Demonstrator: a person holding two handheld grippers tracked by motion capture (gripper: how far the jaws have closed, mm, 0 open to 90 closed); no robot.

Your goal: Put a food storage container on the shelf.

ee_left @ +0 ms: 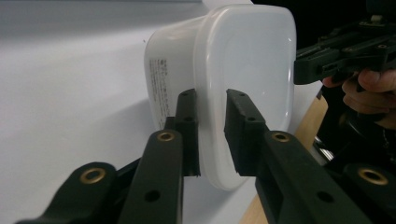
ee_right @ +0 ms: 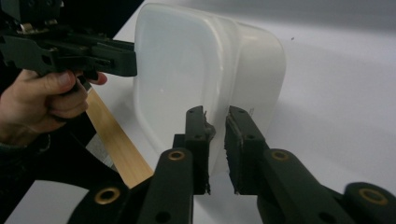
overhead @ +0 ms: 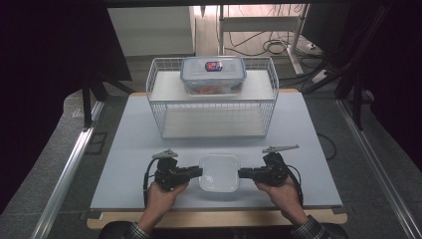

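The white plastic tub [overhead: 219, 172] sits open side up near the front edge of the worktop [overhead: 129, 149], between the two hands and well short of the wire basket [overhead: 213, 97] at the back. The left gripper [overhead: 199, 172] has closed on the tub's left wall and the right gripper [overhead: 241, 173] on its right wall, each with one jaw inside the rim and one outside, so the step in hand looks like a two-sided grasp made ready for a lift. The next move, as I judge it, calls for both hands to rise together and level, since uneven pull could twist the thin rim out of one grip. The high view gives the layout: the tub is empty, and a lidded clear container [overhead: 213, 74] with a blue rim rests on the basket's upper shelf. The left gripper view adds what that one cannot, a printed label [ee_left: 161, 88] on the tub's outer side and the pads pressed flat against the wall; the right gripper view shows its own jaws pinching the opposite wall, with the left gripper [ee_right: 133, 58] biting the far rim.
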